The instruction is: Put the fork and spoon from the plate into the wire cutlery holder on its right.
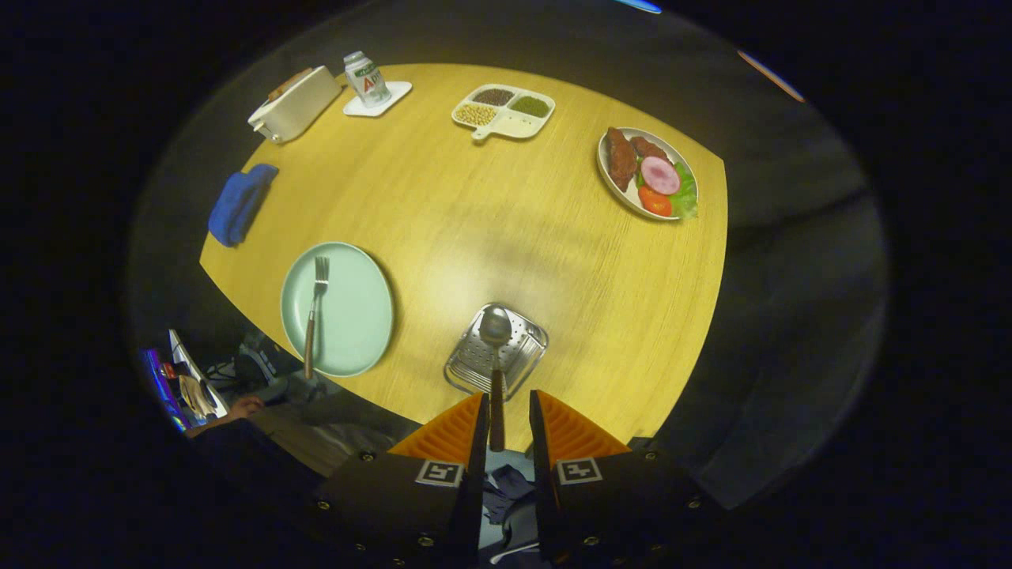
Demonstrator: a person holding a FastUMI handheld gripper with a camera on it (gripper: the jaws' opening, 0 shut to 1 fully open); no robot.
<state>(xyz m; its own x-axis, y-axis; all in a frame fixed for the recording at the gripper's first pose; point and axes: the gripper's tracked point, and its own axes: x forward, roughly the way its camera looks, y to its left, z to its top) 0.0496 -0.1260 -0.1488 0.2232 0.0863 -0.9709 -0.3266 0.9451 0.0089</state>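
Gripper (pixel 506 403) up high over the table (pixel 490 229), looking down. Fingers (pixel 451 431) parted w/ a narrow gap; spoon (pixel 496 371) handle runs up through that gap, hugging the left finger's inner face. Right finger looks slightly off the handle, so can't tell if both pads actually press it, grip state unclear.

Spoon bowl sits just ahead of the fingertips, over the wire cutlery holder (pixel 496 352); seen from above, can't tell if bowl is inside the holder or hanging above it. Holder stands near the table's near edge, directly ahead of the fingers.

Fork (pixel 313 316) lies on the pale green plate (pixel 356 324), left of the holder, tines pointing away, wood handle crossing the plate's near rim. Plate & holder apart, not touching.

Rest of the table: blue cloth (pixel 239 204) at left edge; white toaster (pixel 294 104) far left; can (pixel 366 77) on a white coaster (pixel 378 101) beside it; divided tray w/ beans (pixel 504 112) far centre; food plate (pixel 647 174) w/ meat, tomato, lettuce far right. Person's hand (pixel 245 407) below the table edge, left of the gripper.
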